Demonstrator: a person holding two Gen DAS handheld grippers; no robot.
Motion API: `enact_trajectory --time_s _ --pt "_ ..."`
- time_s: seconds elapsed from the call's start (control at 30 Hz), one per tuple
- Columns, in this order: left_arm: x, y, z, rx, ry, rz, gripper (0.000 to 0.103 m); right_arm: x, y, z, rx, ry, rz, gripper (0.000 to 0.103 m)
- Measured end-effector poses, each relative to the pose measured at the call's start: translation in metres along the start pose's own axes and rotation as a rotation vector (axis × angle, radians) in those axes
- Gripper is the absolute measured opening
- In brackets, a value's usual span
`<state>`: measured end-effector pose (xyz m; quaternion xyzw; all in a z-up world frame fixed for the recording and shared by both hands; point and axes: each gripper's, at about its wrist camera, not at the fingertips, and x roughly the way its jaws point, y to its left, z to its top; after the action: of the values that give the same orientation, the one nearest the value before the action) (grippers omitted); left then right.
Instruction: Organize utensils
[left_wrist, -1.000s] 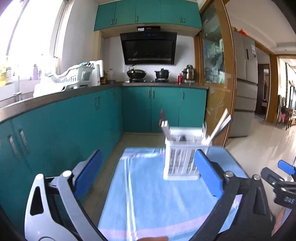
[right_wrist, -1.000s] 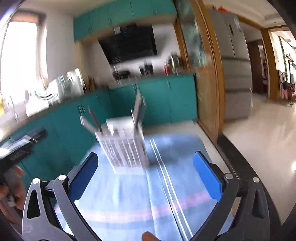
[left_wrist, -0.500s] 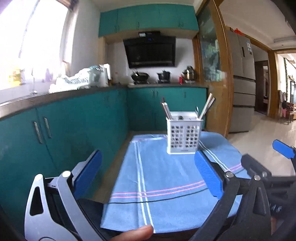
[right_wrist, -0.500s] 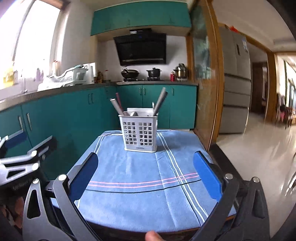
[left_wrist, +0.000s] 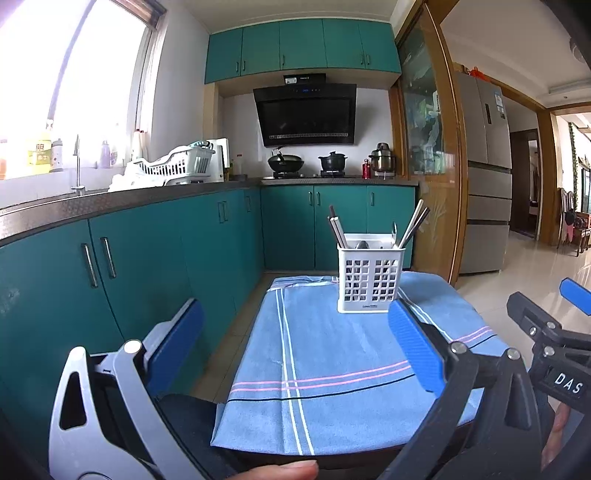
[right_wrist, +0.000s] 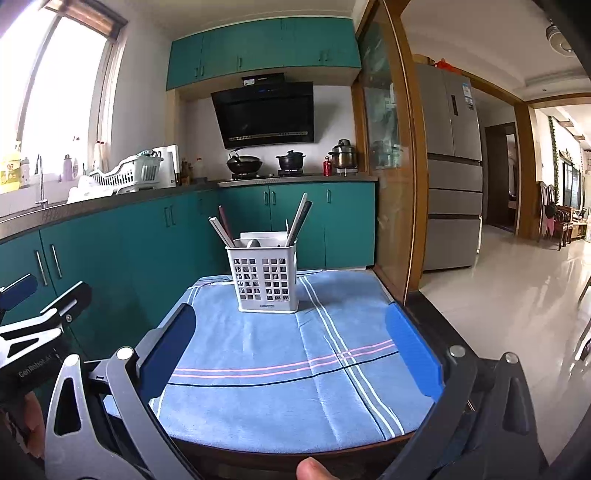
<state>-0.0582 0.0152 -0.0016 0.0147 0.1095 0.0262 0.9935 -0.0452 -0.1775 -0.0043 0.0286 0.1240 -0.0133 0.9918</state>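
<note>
Setting: teal kitchen cabinets (left_wrist: 155, 258) and a range hood (left_wrist: 306, 113) are seen behind a small desk (right_wrist: 288, 458) covered by a blue striped cloth (left_wrist: 332, 362).
Task's thing: a white utensil caddy (left_wrist: 370, 278) is stood upright on the far part of the cloth, centre of both frames, with chopsticks and cutlery handles leaning out of it.
Change: both views were pulled back from the caddy within the last second; blur is gone; nothing is left loose on the cloth.
Meaning: the sorting is judged finished or nearly so.
Left tongs (left_wrist: 295, 354): spread wide, nothing held.
Right tongs (right_wrist: 291, 354): spread wide, nothing held.
Left view only: right tongs at the right edge.
Right view only: left tongs at the lower left, and bare floor right of the desk.
</note>
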Motion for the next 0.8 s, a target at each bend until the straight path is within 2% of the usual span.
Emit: enact_trajectory --time_s 0.37,0.8 --pt "-0.001 0.000 0.000 0.013 -0.006 -0.009 0.099 -0.011 -0.002 0.001 -0.009 -0.036 -0.030 0.100" --pt "0.003 0.000 -0.001 0.016 0.008 -0.016 0.099 -0.010 -0.002 0.003 -0.004 -0.034 -0.033 0.100"
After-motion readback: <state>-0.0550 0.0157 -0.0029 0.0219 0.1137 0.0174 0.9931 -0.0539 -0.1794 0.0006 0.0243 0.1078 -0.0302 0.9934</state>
